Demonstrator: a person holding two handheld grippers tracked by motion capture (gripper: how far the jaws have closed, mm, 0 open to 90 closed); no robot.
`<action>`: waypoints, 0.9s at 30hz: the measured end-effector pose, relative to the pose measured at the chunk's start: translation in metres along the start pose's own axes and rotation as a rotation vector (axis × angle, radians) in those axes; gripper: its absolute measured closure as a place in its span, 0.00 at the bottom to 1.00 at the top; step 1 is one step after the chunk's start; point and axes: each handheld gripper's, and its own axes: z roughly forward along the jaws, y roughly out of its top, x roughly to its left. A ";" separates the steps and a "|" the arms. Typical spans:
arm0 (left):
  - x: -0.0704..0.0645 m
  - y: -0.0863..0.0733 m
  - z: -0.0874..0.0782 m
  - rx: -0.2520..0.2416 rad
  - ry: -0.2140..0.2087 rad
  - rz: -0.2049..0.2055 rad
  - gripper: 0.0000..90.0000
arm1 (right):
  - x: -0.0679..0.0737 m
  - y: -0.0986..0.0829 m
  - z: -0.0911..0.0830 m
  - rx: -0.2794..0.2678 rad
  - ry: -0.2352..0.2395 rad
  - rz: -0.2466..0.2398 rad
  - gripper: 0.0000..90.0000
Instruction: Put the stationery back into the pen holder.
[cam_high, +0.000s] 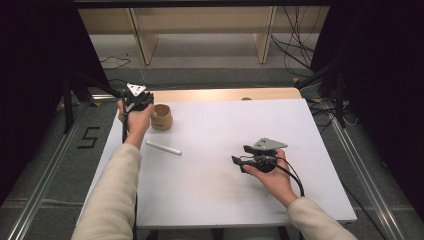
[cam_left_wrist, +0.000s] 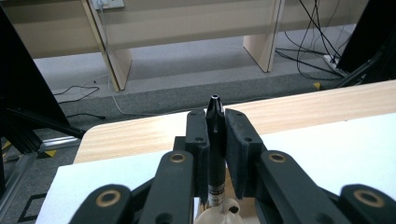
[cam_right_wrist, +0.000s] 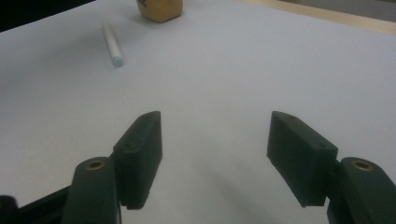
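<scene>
Currently the left gripper (cam_left_wrist: 215, 122) is clamped on a black pen (cam_left_wrist: 215, 140), which stands upright between the two pads with its tip projecting above them. In the high view this gripper (cam_high: 137, 97) is held at the far left of the white table (cam_high: 225, 150), just beside a round tan cup (cam_high: 162, 117). In the left gripper view a pale rounded object (cam_left_wrist: 219, 212) is visible directly under the pen's lower end; what it is cannot be told.

The right gripper (cam_right_wrist: 215, 154) has its jaws set wide apart with nothing between them. In the high view it (cam_high: 245, 156) is held low over the near right part of the table, pointing left. A white cap (cam_high: 163, 147) lies flat on the table, near the cup and well apart from the right gripper. In the right gripper view the cap (cam_right_wrist: 113, 44) and the cup (cam_right_wrist: 161, 9) lie at the far left.
</scene>
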 end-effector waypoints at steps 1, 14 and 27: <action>0.000 0.000 0.000 0.000 0.002 0.002 0.89 | 0.000 0.000 0.000 0.001 0.000 0.002 0.40; 0.000 0.000 -0.001 0.007 0.026 -0.004 0.87 | 0.000 0.000 0.000 0.005 0.000 -0.001 0.39; 0.004 -0.001 -0.004 0.014 0.037 -0.012 0.73 | 0.001 -0.001 0.001 0.006 0.000 0.001 0.39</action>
